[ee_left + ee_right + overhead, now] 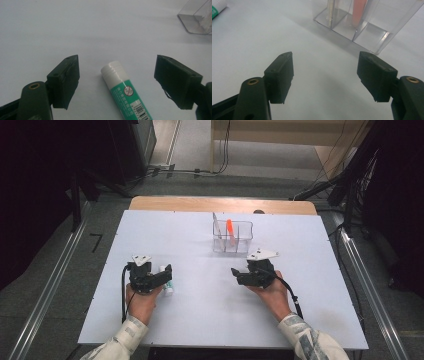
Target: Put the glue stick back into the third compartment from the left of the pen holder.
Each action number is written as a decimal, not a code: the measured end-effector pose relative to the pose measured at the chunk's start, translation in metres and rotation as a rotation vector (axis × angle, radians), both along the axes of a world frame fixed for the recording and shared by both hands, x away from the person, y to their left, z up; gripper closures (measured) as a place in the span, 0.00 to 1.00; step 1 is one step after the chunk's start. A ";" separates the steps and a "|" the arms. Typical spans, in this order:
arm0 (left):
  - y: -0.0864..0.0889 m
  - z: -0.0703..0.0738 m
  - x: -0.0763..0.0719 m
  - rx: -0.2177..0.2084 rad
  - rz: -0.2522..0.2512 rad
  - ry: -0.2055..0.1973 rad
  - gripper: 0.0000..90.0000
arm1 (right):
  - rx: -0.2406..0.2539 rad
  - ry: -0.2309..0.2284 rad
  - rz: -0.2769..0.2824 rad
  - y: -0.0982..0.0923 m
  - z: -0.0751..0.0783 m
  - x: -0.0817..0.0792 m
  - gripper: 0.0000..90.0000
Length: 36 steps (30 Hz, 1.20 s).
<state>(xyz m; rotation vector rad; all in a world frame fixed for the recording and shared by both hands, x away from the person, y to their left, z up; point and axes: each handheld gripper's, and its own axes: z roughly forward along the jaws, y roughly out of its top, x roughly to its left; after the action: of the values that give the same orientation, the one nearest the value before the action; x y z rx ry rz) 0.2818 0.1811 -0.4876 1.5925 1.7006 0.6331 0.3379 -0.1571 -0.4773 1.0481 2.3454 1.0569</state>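
A glue stick [166,282] with a white cap and green label lies flat on the white table, left of centre. My left gripper [160,273] is open around it; in the left gripper view the glue stick [122,87] lies between the two pads [65,80] without touching either. My right gripper [239,274] is open with nothing between its pads [377,75], over bare table right of centre. Beyond it stands a clear divided organizer [244,244] [372,37] holding an orange marker [230,228] [359,10] and a pale pen [216,225] [330,11].
The white table [210,315] ends in a wooden strip at the back. A corner of the organizer [195,21] shows at the top right of the left gripper view. The glue stick's cap [217,7] sits at the top left of the right gripper view.
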 end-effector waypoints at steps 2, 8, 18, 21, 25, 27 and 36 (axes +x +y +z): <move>0.000 -0.001 0.001 -0.010 0.000 0.012 0.25 | 0.004 0.000 -0.004 0.000 0.000 0.000 0.31; -0.004 -0.004 0.001 0.003 -0.005 0.037 0.28 | 0.005 -0.002 -0.001 0.000 0.001 0.000 0.31; -0.010 -0.009 0.002 0.024 -0.013 0.069 0.38 | 0.005 -0.002 -0.002 -0.001 0.000 0.000 0.31; -0.010 -0.011 0.005 0.019 -0.018 0.078 0.41 | 0.008 -0.003 -0.002 0.000 0.001 0.000 0.31; -0.009 -0.013 0.008 0.023 -0.012 0.093 0.43 | 0.007 -0.002 -0.001 -0.001 0.001 0.000 0.31; -0.009 -0.014 0.009 0.026 -0.011 0.095 0.45 | 0.008 -0.002 -0.001 0.000 0.001 -0.001 0.31; -0.012 -0.016 0.011 0.032 -0.018 0.104 0.50 | 0.009 -0.003 -0.001 0.000 0.001 -0.001 0.31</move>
<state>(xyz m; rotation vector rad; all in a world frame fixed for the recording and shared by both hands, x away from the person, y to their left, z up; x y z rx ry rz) 0.2931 0.1695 -0.5031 1.6873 1.7571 0.5800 0.3372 -0.1576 -0.4764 1.0506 2.3393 1.0691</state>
